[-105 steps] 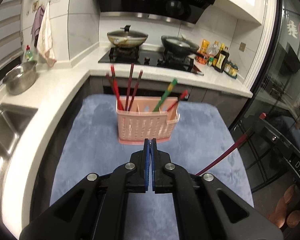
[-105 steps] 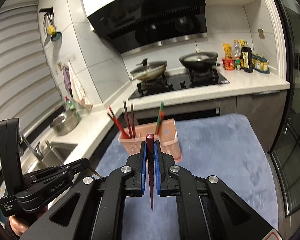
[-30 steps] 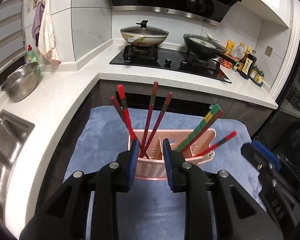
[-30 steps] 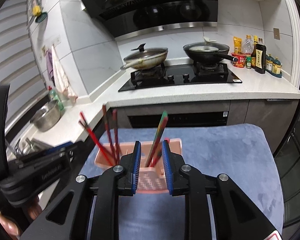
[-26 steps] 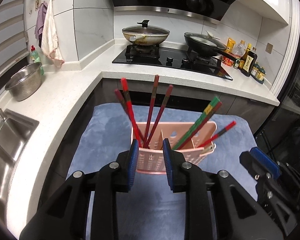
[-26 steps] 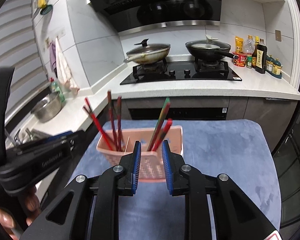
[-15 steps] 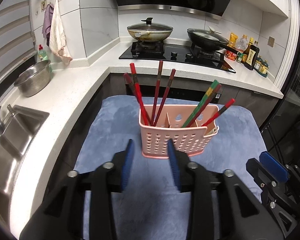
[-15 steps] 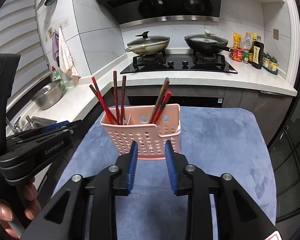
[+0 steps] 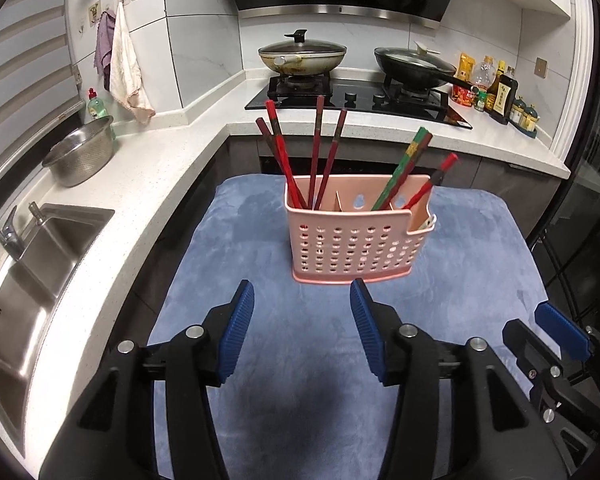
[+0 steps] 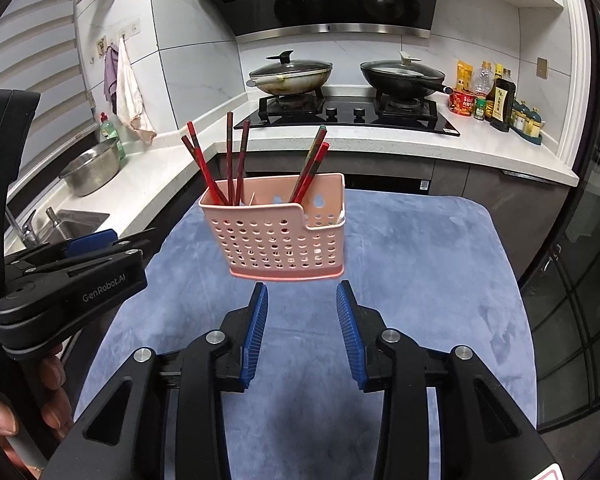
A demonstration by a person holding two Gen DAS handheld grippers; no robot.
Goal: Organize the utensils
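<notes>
The pink basket (image 9: 356, 236) stands on the blue mat (image 9: 260, 360) so chopsticks (image 9: 320, 148) stay upright, sorted. Both grippers, left (image 9: 302, 330) and right (image 10: 302, 334), have just been opening; they are spread and hold nothing, near the basket.

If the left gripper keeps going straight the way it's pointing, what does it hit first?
Probably the blue mat just short of the pink basket, since the open left gripper tilts downward; depth is unclear, so it might reach the basket's base instead.
</notes>
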